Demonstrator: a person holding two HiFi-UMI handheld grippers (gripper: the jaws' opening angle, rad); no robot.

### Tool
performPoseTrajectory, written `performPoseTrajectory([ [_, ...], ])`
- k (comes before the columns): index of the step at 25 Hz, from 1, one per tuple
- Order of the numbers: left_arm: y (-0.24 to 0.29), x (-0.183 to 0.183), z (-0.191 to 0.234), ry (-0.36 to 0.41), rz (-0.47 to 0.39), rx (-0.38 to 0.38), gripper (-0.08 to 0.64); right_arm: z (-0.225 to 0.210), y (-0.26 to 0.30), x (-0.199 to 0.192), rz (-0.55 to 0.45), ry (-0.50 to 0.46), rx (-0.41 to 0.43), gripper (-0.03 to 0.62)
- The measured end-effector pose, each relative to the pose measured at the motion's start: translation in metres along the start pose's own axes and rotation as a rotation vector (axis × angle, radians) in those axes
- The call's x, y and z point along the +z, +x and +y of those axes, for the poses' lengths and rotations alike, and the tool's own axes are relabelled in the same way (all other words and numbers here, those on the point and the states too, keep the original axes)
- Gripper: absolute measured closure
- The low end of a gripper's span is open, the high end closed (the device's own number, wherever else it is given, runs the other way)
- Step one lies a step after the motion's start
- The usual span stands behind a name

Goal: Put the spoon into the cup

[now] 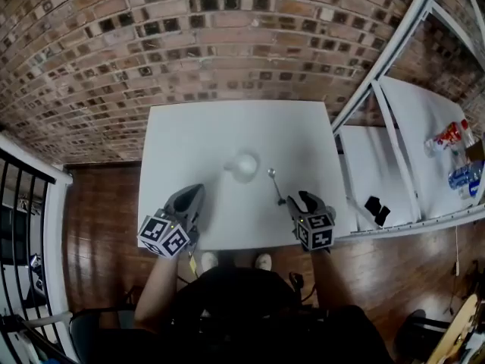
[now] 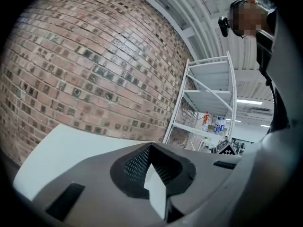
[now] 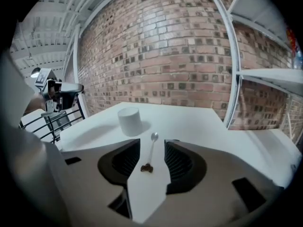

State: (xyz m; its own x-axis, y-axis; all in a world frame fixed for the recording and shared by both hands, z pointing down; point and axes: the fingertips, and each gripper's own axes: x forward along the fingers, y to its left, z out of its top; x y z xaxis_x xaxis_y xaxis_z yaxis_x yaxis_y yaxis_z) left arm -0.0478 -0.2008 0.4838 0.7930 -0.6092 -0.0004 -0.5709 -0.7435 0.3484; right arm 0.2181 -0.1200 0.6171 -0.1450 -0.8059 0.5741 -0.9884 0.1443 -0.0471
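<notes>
A white cup stands upright near the middle of the white table. A small metal spoon lies flat to its right, bowl toward the wall. My right gripper hovers over the table's near edge just behind the spoon's handle, tilted down. In the right gripper view the gripper is open; the spoon lies on the table in line with the gap, untouched, with the cup beyond and to the left. My left gripper is at the front left, its jaws shut on nothing.
A brick wall rises right behind the table. A white metal shelf rack with bottles stands at the right. A black railing is at the left, over wooden floor.
</notes>
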Motion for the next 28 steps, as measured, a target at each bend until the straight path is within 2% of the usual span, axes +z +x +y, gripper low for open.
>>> performPoseTrajectory([
  [4,-0.007,-0.012,0.004,-0.007,0.034,0.024,0.555,0.005,0.023,-0.037,0.129,-0.016,0.009,0.423],
  [6,-0.011,-0.014,0.008,-0.015,0.038,0.041,0.555,0.007,0.035,-0.048,0.175,-0.022,0.017,0.419],
  [7,-0.013,-0.015,0.01,-0.02,0.038,0.05,0.555,0.008,0.041,-0.053,0.199,-0.025,0.024,0.376],
  [8,-0.016,-0.017,0.012,-0.026,0.037,0.06,0.555,0.009,0.047,-0.057,0.221,-0.028,0.032,0.368],
  [12,-0.027,-0.026,0.015,-0.045,0.051,0.095,0.555,0.012,0.063,-0.074,0.297,-0.039,0.043,0.368],
  [20,-0.038,-0.026,0.018,-0.056,0.057,0.122,0.555,0.013,0.066,-0.081,0.309,-0.063,-0.001,0.397],
  [22,-0.037,-0.026,0.017,-0.056,0.058,0.116,0.555,0.014,0.066,-0.082,0.315,-0.077,-0.015,0.401],
  [24,-0.035,-0.026,0.015,-0.055,0.059,0.106,0.555,0.016,0.065,-0.082,0.327,-0.088,-0.02,0.457],
  [28,-0.031,-0.026,0.012,-0.054,0.061,0.086,0.555,0.018,0.063,-0.085,0.353,-0.089,-0.014,0.459],
])
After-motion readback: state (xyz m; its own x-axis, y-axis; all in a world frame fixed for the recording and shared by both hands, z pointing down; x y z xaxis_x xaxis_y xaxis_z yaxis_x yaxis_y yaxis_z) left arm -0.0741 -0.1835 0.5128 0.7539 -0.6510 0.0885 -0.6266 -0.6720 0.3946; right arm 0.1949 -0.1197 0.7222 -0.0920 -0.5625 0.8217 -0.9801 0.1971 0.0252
